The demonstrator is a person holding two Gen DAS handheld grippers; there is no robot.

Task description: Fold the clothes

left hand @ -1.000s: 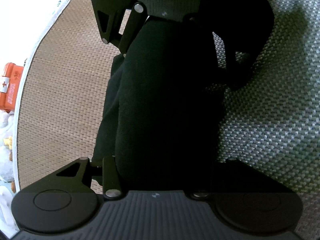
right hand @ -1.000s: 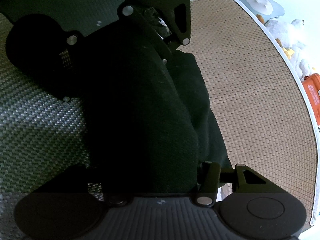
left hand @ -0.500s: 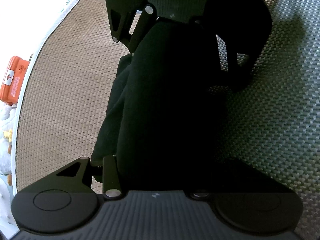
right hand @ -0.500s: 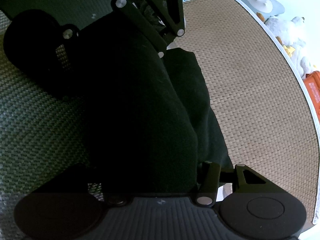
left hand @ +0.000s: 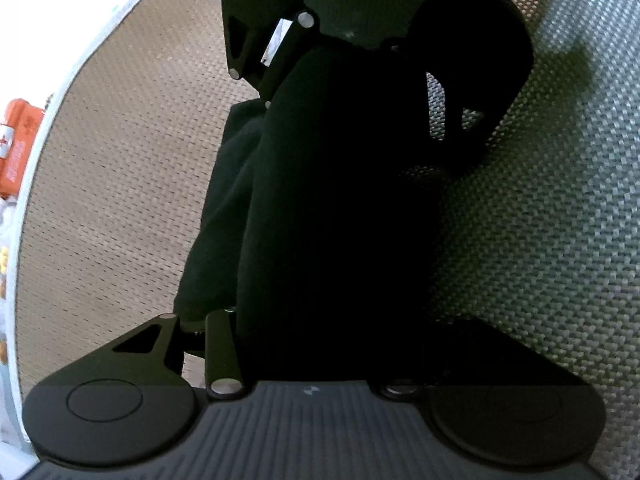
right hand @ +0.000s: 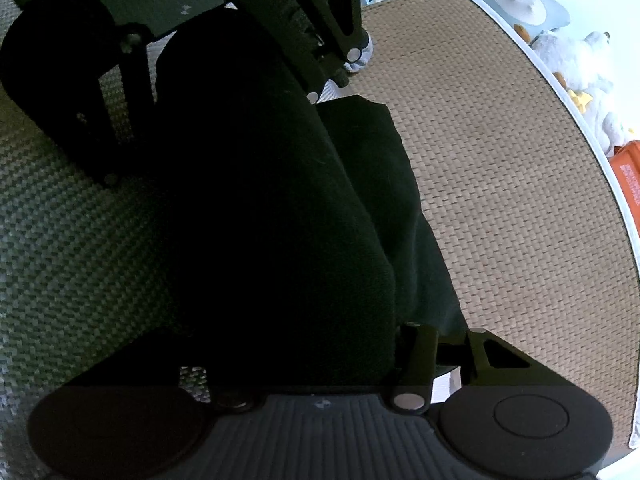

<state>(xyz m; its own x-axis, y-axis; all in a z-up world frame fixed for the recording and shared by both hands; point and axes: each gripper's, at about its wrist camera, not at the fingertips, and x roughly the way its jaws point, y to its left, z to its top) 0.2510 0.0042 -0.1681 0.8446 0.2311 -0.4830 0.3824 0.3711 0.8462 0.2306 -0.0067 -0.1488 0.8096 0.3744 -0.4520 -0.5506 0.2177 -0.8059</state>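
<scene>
Woven matting [left hand: 120, 184] fills the frame's left side; my black garment [left hand: 320, 200] runs bottom to top between both tongs — left tongs [left hand: 316, 344] below, right tongs [left hand: 352, 40] at the top, each clamped on one end.

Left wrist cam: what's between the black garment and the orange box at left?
Only bare woven mat, then its pale edge trim, lies between the black garment and the orange box, in the left wrist view.
</scene>
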